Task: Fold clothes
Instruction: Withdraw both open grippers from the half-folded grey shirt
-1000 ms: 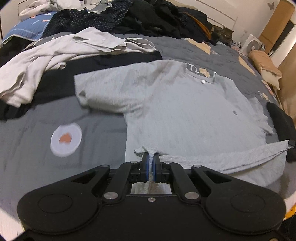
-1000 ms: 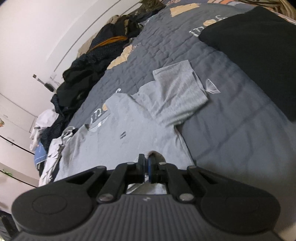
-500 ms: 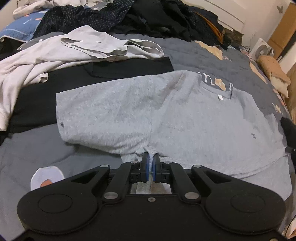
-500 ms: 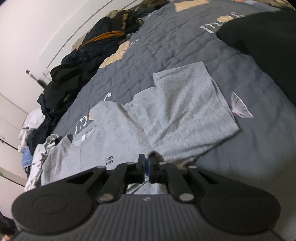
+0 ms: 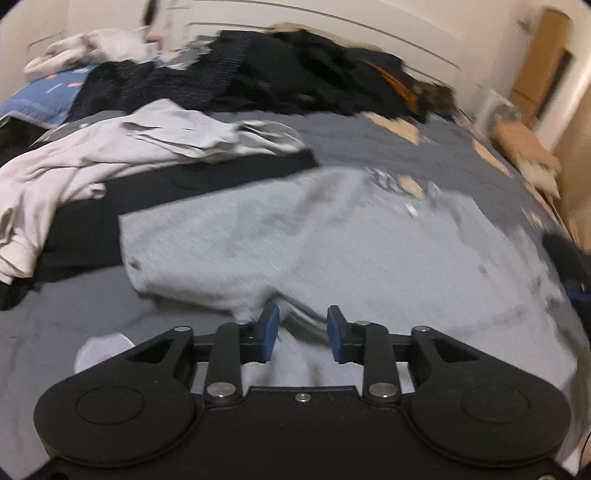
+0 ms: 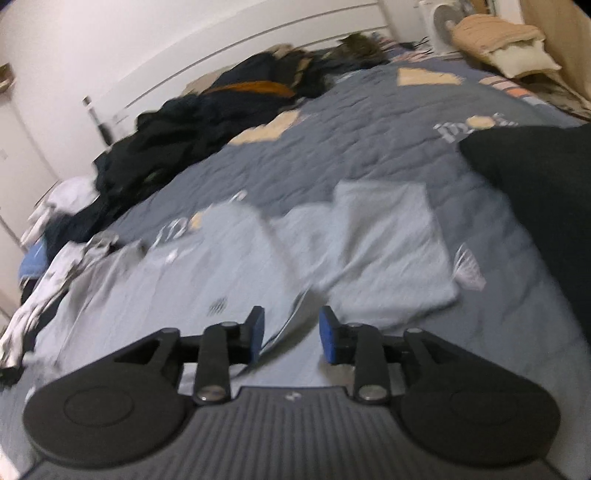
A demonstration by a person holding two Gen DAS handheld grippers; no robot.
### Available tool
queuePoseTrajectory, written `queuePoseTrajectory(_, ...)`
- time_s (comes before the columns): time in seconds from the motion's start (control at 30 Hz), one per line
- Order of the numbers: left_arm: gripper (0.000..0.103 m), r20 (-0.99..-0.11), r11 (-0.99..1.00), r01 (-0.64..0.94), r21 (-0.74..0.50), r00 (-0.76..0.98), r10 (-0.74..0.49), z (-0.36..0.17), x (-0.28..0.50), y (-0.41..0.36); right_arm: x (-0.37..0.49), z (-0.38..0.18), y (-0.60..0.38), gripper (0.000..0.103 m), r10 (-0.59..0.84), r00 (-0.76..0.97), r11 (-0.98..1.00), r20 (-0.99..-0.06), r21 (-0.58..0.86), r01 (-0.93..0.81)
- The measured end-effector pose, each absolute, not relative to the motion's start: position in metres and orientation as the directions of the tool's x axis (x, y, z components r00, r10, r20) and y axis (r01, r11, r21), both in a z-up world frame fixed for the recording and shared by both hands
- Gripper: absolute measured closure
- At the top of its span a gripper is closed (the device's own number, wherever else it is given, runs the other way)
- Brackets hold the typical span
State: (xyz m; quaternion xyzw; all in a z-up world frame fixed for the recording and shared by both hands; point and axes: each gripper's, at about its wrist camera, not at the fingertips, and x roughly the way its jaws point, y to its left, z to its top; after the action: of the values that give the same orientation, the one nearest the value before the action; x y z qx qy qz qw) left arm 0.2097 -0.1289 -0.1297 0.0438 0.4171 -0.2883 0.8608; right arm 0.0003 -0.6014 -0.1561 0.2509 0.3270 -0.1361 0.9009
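Note:
A light grey T-shirt (image 5: 332,243) lies spread on the grey quilted bed, its lower part folded up over the body. In the left wrist view my left gripper (image 5: 303,321) is open just above the folded edge, with cloth between but not clamped. The same T-shirt (image 6: 236,266) appears in the right wrist view, one sleeve (image 6: 391,251) lying flat to the right. My right gripper (image 6: 290,325) is open over the shirt's fold. Both views are motion-blurred.
A whitish garment (image 5: 110,155) lies over a black one (image 5: 147,192) at the left. Dark clothes (image 5: 295,74) are heaped near the headboard. A black garment (image 6: 535,192) lies to the right. A fan (image 6: 443,18) and pillows stand past the bed.
Both grippers were shut on the shirt's hem and carried it up toward the collar. Now both have opened, let the hem go, and the shirt lies folded.

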Motion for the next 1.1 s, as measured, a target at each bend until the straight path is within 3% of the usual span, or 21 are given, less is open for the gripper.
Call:
queuePoseTrajectory(0.13, 0.073, -0.761, 0.799, 0.597, -0.075, 0.484, -0.432, -0.146, 0.179, -0.156, 0.000, -0.166, -0.566, 0.069, -0.032, 0.739, 0.863, -0.673, 0.354, 0.360)
queuePoseTrajectory(0.4, 0.073, -0.741, 0.787, 0.593, -0.173, 0.448, -0.500, -0.174, 0.149, -0.201, 0.022, -0.179, -0.525, 0.066, 0.029, 0.703, 0.916, -0.710, 0.300, 0.265)
queuePoseTrajectory(0.9, 0.072, -0.747, 0.764, 0.632, -0.129, 0.445, -0.494, -0.198, 0.154, -0.265, 0.058, -0.200, -0.489, 0.066, 0.089, 0.645, 0.962, -0.759, 0.233, 0.141)
queuePoseTrajectory(1.1, 0.066, -0.731, 0.800, 0.586, -0.131, 0.488, -0.477, -0.203, 0.169, -0.271, 0.065, -0.208, -0.486, 0.066, 0.075, 0.642, 0.968, -0.763, 0.210, 0.136)
